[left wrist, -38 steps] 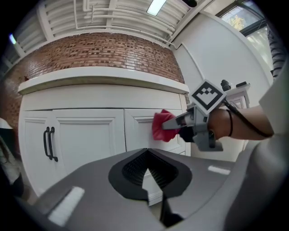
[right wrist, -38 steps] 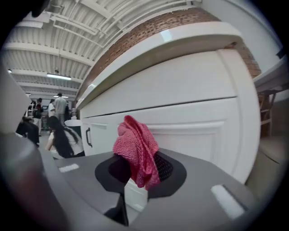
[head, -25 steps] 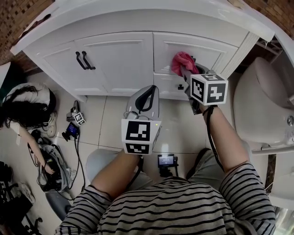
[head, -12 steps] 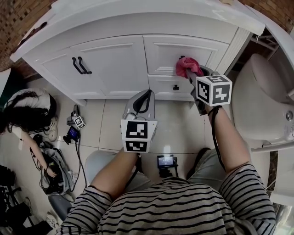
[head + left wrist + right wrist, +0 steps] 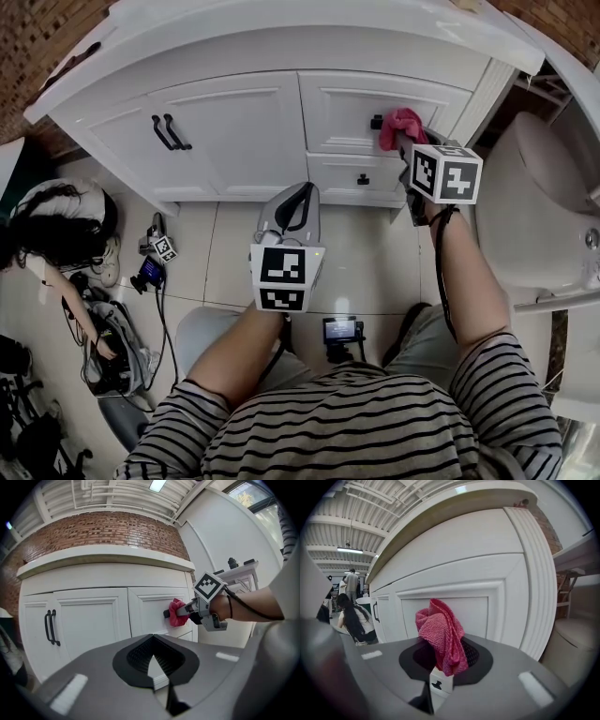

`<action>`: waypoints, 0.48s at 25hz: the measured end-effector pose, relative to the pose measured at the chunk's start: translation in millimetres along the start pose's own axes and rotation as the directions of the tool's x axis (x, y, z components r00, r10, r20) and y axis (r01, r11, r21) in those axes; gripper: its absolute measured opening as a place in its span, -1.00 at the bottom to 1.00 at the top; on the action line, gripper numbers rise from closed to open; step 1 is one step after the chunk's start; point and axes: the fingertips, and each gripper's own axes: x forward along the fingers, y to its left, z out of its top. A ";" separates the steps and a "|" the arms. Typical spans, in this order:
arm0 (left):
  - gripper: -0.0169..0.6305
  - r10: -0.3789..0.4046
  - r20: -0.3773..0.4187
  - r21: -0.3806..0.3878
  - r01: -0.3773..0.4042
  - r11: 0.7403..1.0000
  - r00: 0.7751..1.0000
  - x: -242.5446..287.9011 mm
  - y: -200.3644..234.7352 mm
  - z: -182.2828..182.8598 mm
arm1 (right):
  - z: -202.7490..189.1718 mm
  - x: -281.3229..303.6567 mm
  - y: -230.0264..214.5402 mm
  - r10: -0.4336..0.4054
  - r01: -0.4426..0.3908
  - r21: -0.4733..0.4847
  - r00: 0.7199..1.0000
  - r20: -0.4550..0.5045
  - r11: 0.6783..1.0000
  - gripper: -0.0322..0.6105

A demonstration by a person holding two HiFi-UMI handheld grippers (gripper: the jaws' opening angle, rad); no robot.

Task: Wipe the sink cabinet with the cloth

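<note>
One pink cloth [image 5: 440, 637] here, pinched tight in the right gripper [image 5: 440, 670] and pressed on the sink cabinet's [image 5: 244, 131] top right drawer front, right beside one of the two little black knobs [image 5: 376, 121]. The left gripper [image 5: 154, 667] has its jaws closed on nothing and hangs well clear of the doors. Two black bar handles [image 5: 169, 131] sit side by side on the left doors.

cloth [image 5: 401, 124] sat between my right gripper's [image 5: 409, 145] jaws, against the sink cabinet's [image 5: 244, 122] upper drawer just ahead, my left gripper [image 5: 300, 192] hung lower-left of it, jaws together, short of the cabinet, door handles [image 5: 169, 131] lay further left, toilet [image 5: 530, 216] stood to its right
</note>
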 end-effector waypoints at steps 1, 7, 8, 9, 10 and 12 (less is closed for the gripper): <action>-0.94 -0.001 0.001 -0.001 0.001 1.000 1.000 -0.4 -0.4 0.4 | -0.1 0.1 -0.3 -0.003 0.003 0.000 1.000 -0.001 1.000 -0.69; -0.94 0.011 0.009 -0.012 -0.011 1.000 1.000 -3.6 3.3 3.8 | -9.0 -26.6 -48.0 -0.118 0.118 0.051 0.993 0.002 0.992 -0.69; -0.94 0.012 0.010 -0.014 -0.012 1.000 1.000 -4.2 3.9 3.6 | -10.7 -34.2 -57.7 -0.137 0.136 0.061 0.991 0.002 0.989 -0.68; -0.94 0.014 0.010 -0.015 -0.013 1.000 1.000 -4.8 4.4 3.0 | -13.2 -40.9 -64.2 -0.150 0.149 0.068 0.989 0.000 0.986 -0.68; -0.94 0.015 0.010 -0.018 -0.014 1.000 1.000 -5.4 4.9 2.4 | -16.6 -46.1 -66.4 -0.154 0.154 0.072 0.988 -0.002 0.985 -0.69; -0.94 0.014 0.014 -0.022 -0.014 1.000 1.000 -6.9 6.2 2.9 | -25.0 -48.1 -52.1 -0.113 0.113 0.082 0.994 -0.006 0.990 -0.69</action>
